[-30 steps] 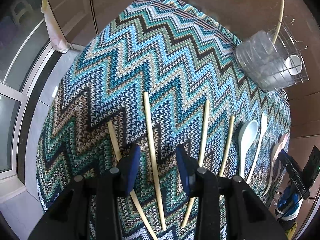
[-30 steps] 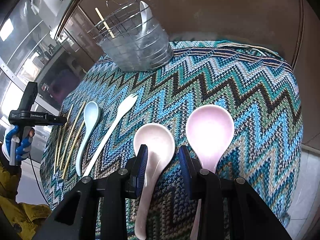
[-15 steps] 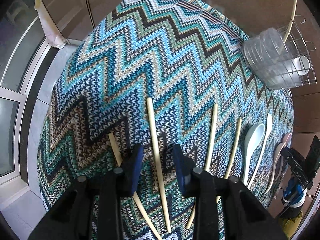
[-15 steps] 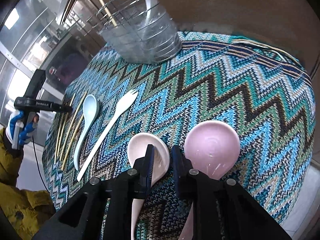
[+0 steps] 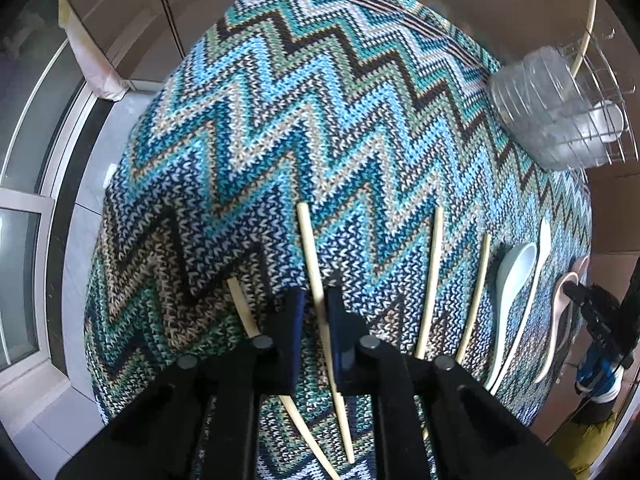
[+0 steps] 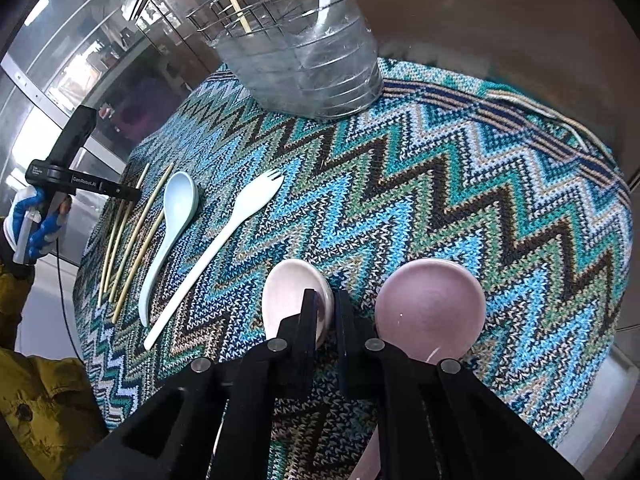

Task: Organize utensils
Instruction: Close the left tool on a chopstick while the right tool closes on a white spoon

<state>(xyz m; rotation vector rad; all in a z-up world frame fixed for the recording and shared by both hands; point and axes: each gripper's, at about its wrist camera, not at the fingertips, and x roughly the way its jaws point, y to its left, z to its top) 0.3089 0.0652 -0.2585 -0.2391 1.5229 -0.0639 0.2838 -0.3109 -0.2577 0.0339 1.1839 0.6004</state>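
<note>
I'm looking steeply down along the left gripper (image 5: 317,312) from its wrist camera, close over the zigzag cloth (image 5: 280,128), facing the wire basket (image 5: 560,120) far right. I'm getting the right wrist camera less steep, close above the pink spoons, facing that basket (image 6: 304,60) ahead. Both are sharing the chopsticks, blue spoon (image 6: 176,220), spork and basket.

Brown wall (image 6: 500,8) behind; pale tiled floor (image 5: 84,200); daylit window (image 5: 20,280) alongside.
</note>
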